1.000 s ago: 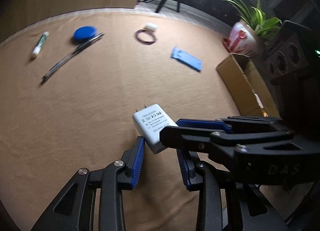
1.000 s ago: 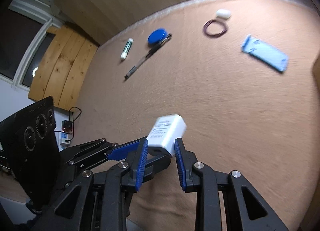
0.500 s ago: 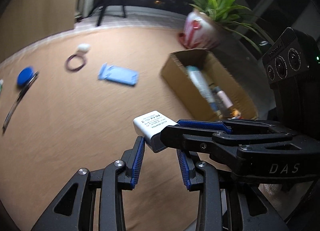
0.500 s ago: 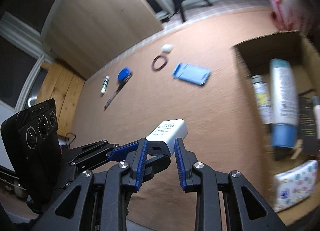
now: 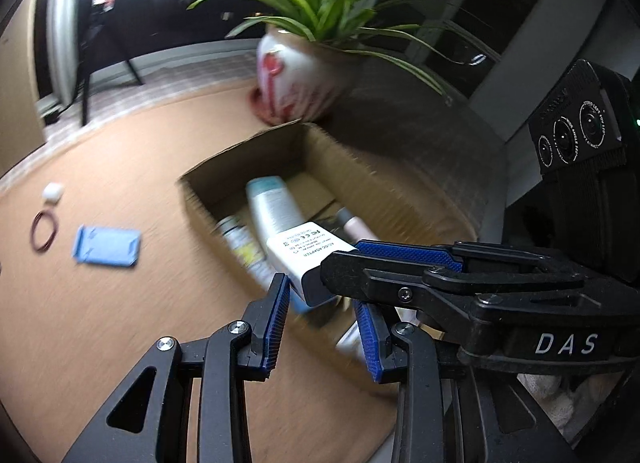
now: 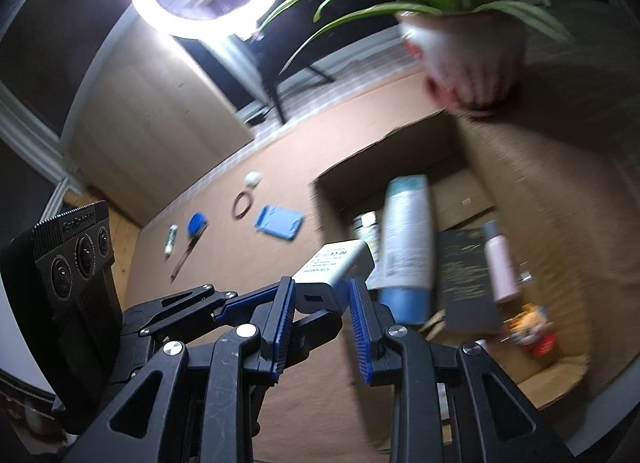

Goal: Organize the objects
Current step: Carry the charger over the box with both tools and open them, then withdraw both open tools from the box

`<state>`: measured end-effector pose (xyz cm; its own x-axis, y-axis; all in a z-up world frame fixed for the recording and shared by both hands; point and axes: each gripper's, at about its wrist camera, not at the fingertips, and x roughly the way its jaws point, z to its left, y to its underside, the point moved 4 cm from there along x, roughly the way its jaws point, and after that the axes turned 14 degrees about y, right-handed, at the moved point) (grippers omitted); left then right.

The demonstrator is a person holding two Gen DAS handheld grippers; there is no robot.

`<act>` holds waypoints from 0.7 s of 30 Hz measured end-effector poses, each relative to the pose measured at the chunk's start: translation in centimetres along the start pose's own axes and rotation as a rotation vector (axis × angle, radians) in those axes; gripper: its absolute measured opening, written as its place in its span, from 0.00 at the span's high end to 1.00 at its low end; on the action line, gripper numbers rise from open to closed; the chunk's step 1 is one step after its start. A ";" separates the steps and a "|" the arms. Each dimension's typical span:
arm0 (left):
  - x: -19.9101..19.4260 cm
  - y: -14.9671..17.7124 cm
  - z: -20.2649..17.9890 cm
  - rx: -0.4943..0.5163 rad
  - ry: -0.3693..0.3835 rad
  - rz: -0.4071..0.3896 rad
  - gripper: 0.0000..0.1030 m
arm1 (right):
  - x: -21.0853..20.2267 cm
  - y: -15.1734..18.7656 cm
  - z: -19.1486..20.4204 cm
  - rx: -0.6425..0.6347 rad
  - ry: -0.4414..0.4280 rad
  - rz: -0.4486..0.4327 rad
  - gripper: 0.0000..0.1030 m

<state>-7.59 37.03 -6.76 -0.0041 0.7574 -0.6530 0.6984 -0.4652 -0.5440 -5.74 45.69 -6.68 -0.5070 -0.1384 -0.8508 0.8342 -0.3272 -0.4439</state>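
Risk lay mainly in the grip: the white AC adapter (image 6: 334, 269) was pinched only at its near end by the right gripper (image 6: 322, 319), so a jolt could have twisted it loose short of the cardboard box (image 6: 460, 135). It hung over the box's near-left rim, boxy, smooth and printed, while the left gripper (image 5: 322, 327) stood spread beneath it, touching nothing.

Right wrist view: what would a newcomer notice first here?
The white power adapter gripped between the right gripper's blue pads, held beside the open cardboard box of bottles. Above glows a ring light; a potted plant stands behind the box.
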 end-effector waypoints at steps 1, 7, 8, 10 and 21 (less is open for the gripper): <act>0.6 -0.4 -0.3 0.008 0.002 0.001 0.65 | -0.1 -0.3 -0.5 0.001 0.013 -0.011 0.75; 3.9 -2.9 -1.4 0.065 -0.016 -0.020 0.65 | -0.2 -2.3 -2.4 -0.037 0.122 -0.095 0.75; 4.7 -3.4 -1.0 0.062 -0.054 -0.023 0.62 | -0.2 -2.5 -2.7 -0.036 0.142 -0.100 0.71; 5.5 -3.8 -0.5 0.046 -0.079 -0.024 0.55 | 0.0 -2.9 -3.0 -0.035 0.178 -0.115 0.63; 3.7 -1.9 1.8 -0.007 -0.090 -0.018 0.55 | 0.2 -2.4 -3.5 0.001 0.149 -0.091 0.61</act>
<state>-10.28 39.93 -9.11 -0.0810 0.7208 -0.6884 0.7024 -0.4487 -0.5525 -7.09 49.75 -6.77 -0.5425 0.0321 -0.8394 0.7859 -0.3334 -0.5207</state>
